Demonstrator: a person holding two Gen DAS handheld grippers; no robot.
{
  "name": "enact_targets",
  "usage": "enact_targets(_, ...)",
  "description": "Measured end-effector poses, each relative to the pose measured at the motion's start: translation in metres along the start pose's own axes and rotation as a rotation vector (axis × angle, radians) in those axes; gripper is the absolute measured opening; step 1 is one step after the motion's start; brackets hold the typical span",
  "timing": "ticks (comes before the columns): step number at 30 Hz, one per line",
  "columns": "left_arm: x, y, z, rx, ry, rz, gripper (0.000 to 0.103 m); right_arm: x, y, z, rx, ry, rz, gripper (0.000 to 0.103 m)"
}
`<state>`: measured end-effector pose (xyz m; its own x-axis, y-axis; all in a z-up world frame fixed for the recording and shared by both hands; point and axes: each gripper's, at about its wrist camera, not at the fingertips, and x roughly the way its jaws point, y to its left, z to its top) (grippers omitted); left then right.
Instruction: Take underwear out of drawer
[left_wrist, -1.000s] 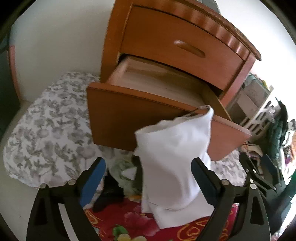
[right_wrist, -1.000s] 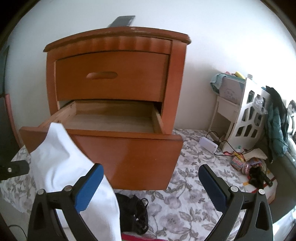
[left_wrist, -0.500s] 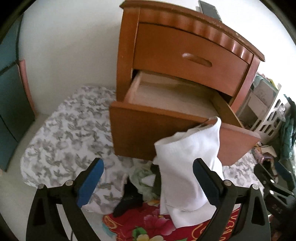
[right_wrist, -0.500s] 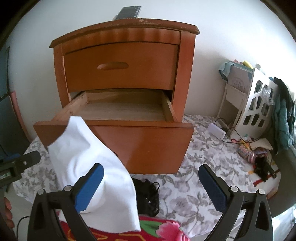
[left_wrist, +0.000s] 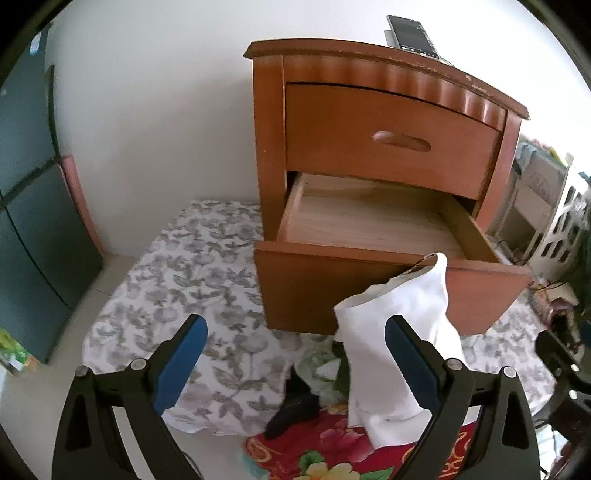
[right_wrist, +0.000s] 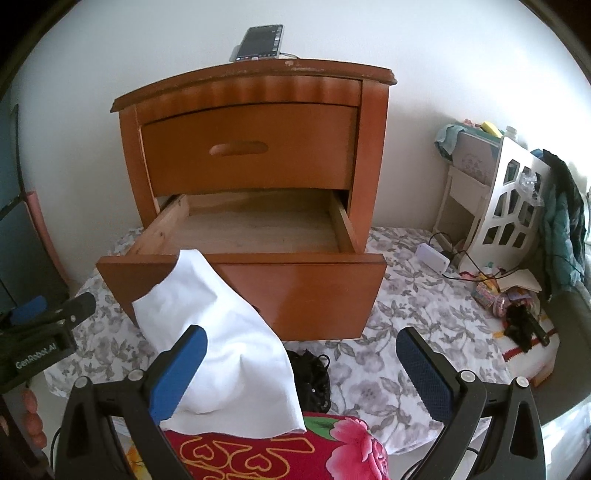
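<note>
A white piece of underwear (left_wrist: 399, 325) hangs from the top edge of the open lower drawer (left_wrist: 303, 288) of a wooden nightstand (left_wrist: 388, 122). It drapes down onto a red flowered cloth (left_wrist: 332, 450). The drawer's bare wooden bottom shows nothing inside. My left gripper (left_wrist: 293, 350) is open, with its right finger in front of the garment and nothing between the fingers. In the right wrist view the same underwear (right_wrist: 221, 332) lies behind the left finger of my open right gripper (right_wrist: 301, 354). The drawer front (right_wrist: 314, 288) stands beyond it. A black garment (right_wrist: 314, 380) lies on the floor under the drawer.
A phone (right_wrist: 262, 40) leans on the nightstand top. A grey flowered sheet (left_wrist: 192, 266) covers the floor. A dark cabinet (left_wrist: 26, 184) stands at the left. A white cut-out shelf (right_wrist: 506, 206), cables and small clutter (right_wrist: 517, 306) are at the right.
Both grippers have drawn back and risen from the nightstand, which now looks smaller with its top and the phone in view. The white underwear stays draped on the drawer front.
</note>
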<state>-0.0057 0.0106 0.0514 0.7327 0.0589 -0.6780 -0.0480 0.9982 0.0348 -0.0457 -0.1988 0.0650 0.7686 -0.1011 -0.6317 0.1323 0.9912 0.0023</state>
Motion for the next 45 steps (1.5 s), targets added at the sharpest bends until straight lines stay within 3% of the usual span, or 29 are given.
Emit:
enact_targets(14, -0.016, -0.005, 0.001, 0.057, 0.021, 0.087, 0.097, -0.017, -0.004, 0.003, 0.025, -0.007, 0.02, 0.103)
enact_targets(45, -0.023, -0.011, 0.001, 0.076, 0.029, 0.052, 0.097, -0.023, -0.008, 0.004, 0.039, -0.018, 0.016, 0.103)
